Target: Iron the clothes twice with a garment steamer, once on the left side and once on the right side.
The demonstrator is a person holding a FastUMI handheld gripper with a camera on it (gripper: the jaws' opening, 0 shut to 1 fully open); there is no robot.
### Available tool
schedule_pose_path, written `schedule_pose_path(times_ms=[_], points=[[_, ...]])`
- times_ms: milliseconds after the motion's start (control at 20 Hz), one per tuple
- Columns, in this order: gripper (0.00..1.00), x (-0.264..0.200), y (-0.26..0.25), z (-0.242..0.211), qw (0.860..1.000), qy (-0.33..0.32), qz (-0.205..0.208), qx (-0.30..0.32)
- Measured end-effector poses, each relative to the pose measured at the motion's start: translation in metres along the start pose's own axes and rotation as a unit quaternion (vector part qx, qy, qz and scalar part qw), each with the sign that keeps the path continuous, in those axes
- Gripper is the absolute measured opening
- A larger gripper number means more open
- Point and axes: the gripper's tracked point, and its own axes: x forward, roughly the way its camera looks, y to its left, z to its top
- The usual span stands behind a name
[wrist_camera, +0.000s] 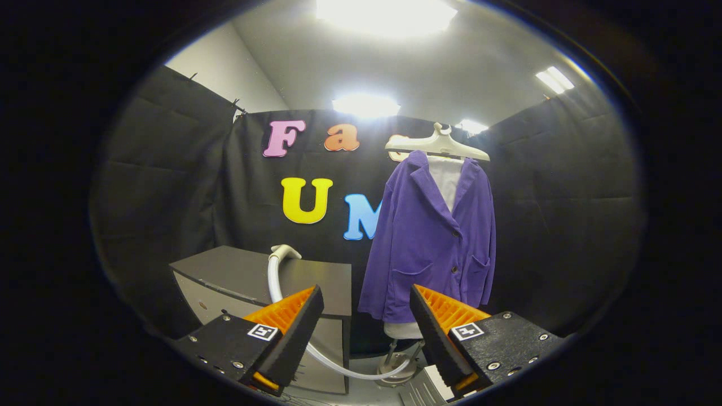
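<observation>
A purple jacket point(431, 242) hangs on a pale hanger point(439, 146) over a white form, beyond my fingers and a little to the right of them. The steamer's head point(285, 251) lies on top of a dark grey cabinet point(248, 276) ahead on the left. Its white hose point(338, 369) curves down past my left finger to the steamer's base point(395, 369) on the floor under the jacket. My gripper point(366, 307) is open, with nothing between its fingers, and stands well short of both the jacket and the steamer head.
Black cloth walls close the booth behind and on both sides. The cabinet stands just left of the jacket, its front face pale. Bright ceiling lights shine overhead. A ribbed pale object point(423, 389) lies on the floor near my right finger.
</observation>
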Motion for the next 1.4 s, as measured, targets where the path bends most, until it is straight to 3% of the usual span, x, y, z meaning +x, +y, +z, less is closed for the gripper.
schedule_pose_path(times_ms=[400,700,900,1200,1400], points=[[0.95,0.055,-0.003,-0.005,0.999,0.035,0.029,0.008],[0.95,0.076,0.000,0.026,0.998,0.010,0.054,0.005],[0.95,0.078,0.024,0.032,0.995,0.017,0.097,-0.015],[0.95,0.075,0.092,0.065,0.982,0.035,0.179,0.040],[0.95,0.105,0.123,0.094,0.983,0.020,0.180,-0.001]])
